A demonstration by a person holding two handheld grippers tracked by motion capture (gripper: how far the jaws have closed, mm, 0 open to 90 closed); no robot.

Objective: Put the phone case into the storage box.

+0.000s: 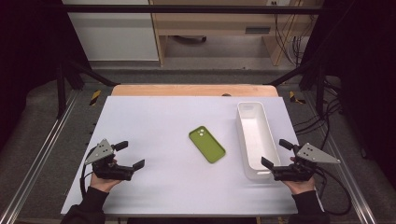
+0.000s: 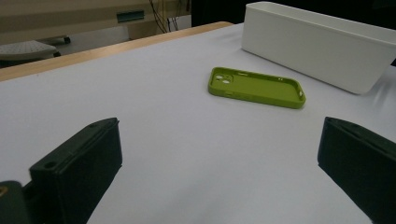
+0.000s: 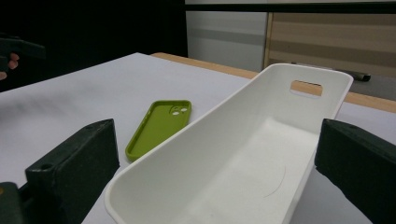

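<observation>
Two claws, both spread wide, nothing pinched: left claw (image 1: 128, 155) at lower left of the high view, right claw (image 1: 276, 154) at lower right, its jaws straddling the near end of the white bin (image 1: 243, 122). Green phone case (image 1: 207, 144) lies flat, open side up, mid-frame on the bench (image 1: 154, 121), just left of the bin and apart from it. Likely step: reach for the case, probably to drop it in the bin. To do it well, come in low, jaws across the short width, close on both long rims, lift level. Count: one case, one bin, empty inside.
</observation>
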